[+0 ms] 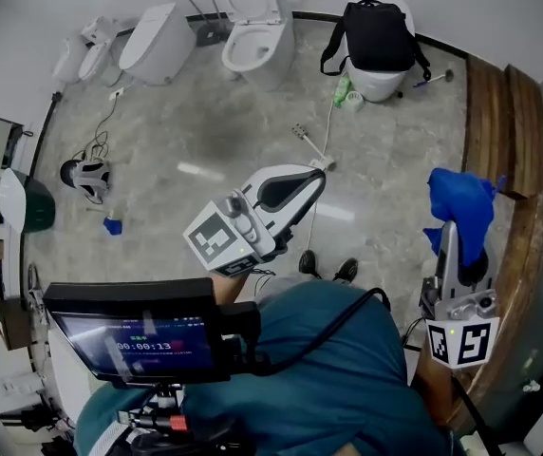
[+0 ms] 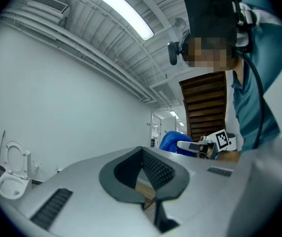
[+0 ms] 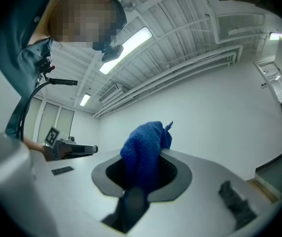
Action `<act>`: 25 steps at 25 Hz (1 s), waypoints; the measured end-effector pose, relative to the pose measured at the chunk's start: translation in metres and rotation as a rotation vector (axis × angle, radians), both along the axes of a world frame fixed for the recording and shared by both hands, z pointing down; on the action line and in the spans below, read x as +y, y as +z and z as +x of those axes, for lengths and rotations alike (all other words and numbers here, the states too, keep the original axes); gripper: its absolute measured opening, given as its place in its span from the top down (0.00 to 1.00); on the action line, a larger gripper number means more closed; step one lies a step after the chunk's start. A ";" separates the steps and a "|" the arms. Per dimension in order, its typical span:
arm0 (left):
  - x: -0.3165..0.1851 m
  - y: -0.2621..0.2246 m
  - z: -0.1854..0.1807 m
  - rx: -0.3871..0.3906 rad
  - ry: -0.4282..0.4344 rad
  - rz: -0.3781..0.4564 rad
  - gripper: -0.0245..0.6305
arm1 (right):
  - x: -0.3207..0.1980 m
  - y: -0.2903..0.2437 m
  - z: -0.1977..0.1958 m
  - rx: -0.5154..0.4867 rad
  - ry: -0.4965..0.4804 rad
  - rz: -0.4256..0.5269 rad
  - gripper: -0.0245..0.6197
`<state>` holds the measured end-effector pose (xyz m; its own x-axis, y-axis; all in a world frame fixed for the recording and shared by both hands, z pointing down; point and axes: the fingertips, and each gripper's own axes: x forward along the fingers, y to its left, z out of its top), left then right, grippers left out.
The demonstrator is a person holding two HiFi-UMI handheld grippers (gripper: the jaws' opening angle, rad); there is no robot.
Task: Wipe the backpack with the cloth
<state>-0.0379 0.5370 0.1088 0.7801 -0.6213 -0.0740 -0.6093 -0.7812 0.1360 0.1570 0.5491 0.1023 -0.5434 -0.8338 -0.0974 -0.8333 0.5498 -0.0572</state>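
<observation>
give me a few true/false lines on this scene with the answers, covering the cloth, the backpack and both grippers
1. The blue cloth is clamped in the jaws of the right gripper. True.
2. The backpack lies flat on the floor by the person's shoes. False: it sits on top of a white fixture near the far wall.
3. The left gripper has nothing between its jaws. True.
4. The cloth is pressed against the backpack. False: the cloth is held up near the person, well apart from the backpack across the floor.
5. The backpack is red. False: it is black.
</observation>
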 end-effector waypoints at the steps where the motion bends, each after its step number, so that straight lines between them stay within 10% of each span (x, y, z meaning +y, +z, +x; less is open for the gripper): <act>1: 0.005 0.003 -0.003 0.002 0.003 0.005 0.95 | 0.007 0.000 -0.003 -0.001 0.005 0.003 0.86; 25: 0.077 -0.037 -0.102 0.096 -0.015 0.063 0.96 | 0.069 -0.043 -0.092 0.084 0.046 0.032 0.87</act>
